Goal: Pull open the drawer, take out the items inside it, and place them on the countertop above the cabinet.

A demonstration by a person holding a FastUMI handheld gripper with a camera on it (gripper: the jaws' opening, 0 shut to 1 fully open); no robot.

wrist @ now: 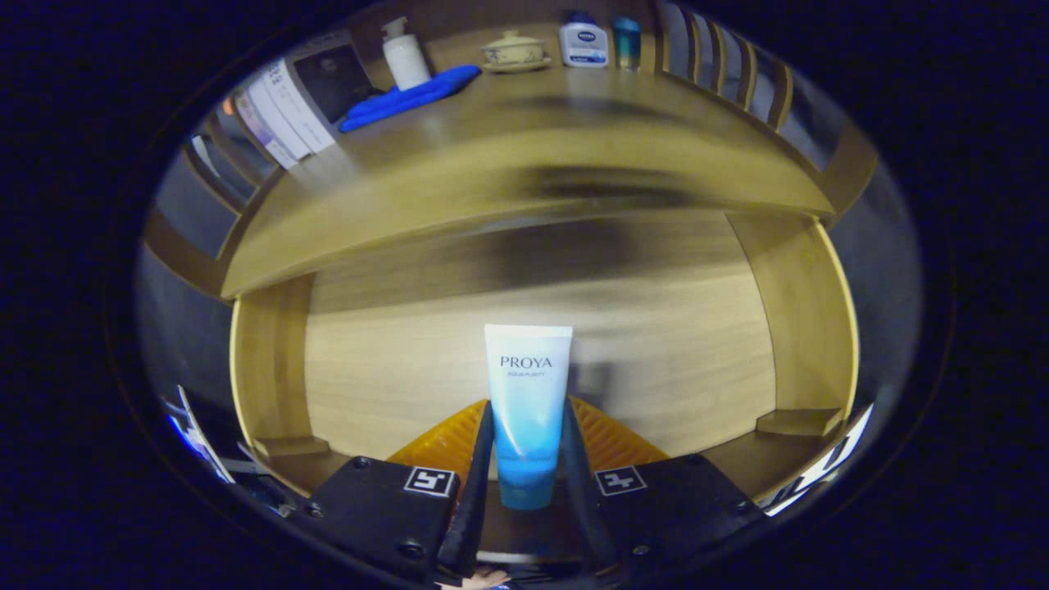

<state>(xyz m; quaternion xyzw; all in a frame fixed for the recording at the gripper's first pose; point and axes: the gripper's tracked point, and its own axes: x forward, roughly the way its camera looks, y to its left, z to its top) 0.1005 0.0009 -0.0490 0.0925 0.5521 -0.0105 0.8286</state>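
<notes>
A white-to-blue cosmetic tube (pixel 526 410) stands between my fingers, flat crimped end pointing away from me and blue cap end toward me. My gripper (pixel 527 447) is shut on the tube, both fingers pressing its sides. Below and beyond the tube lies the open wooden drawer (pixel 270 369), its pale floor bare around the tube. Above the drawer runs the wooden countertop (pixel 524 156), slightly blurred.
On the countertop's far side stand a white pump bottle (pixel 405 53), a folded blue cloth (pixel 410 97), a small lidded ceramic cup on a saucer (pixel 514 51), a white lotion bottle (pixel 583 43) and a teal can (pixel 627 41). Papers (pixel 283 111) lean at the left.
</notes>
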